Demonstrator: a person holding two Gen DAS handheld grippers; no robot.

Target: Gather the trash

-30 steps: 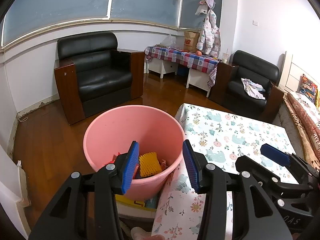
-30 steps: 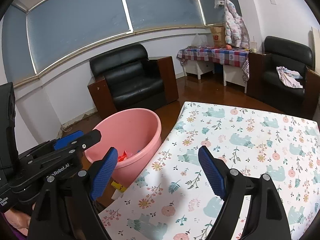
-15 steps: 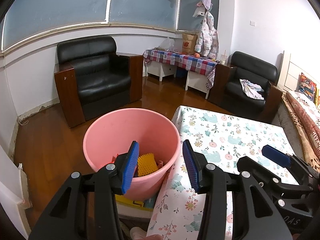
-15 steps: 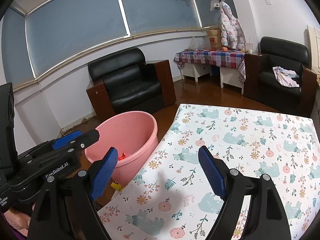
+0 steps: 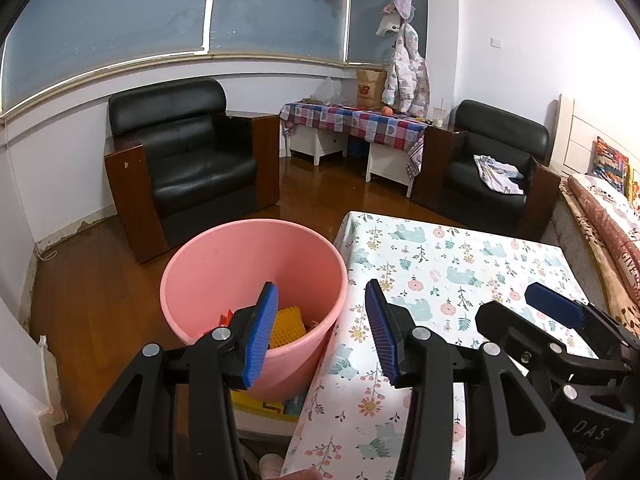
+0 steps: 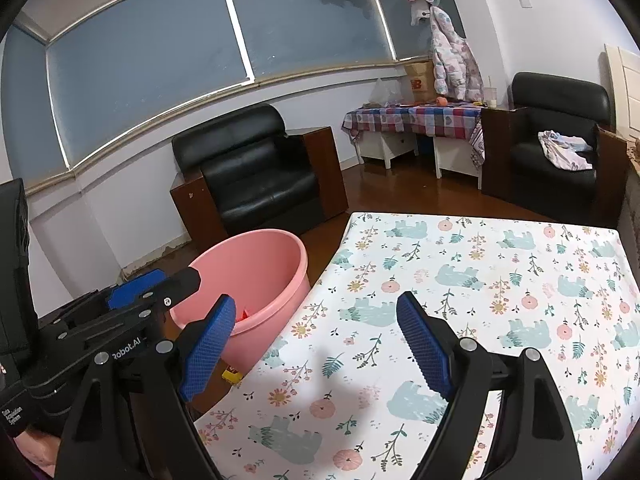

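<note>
A pink bucket (image 5: 224, 264) stands on the floor at the table's left edge; it also shows in the right wrist view (image 6: 256, 256). Inside it lie a yellow textured piece (image 5: 286, 322) and red scraps (image 5: 226, 316). My left gripper (image 5: 322, 334) is open and empty, held over the bucket's near rim and the table edge. My right gripper (image 6: 316, 344) is open and empty above the floral tablecloth (image 6: 480, 280). The right gripper also shows at the right of the left wrist view (image 5: 556, 312).
A black armchair (image 5: 188, 152) stands behind the bucket. A second armchair (image 5: 496, 160) with a cloth on it is at the back right. A checked side table (image 5: 352, 120) stands by the wall. A yellow item (image 5: 260, 404) lies under the bucket.
Both grippers have pulled back and risen a little, so the bucket and table look farther away. Both jaws stay open and empty.
</note>
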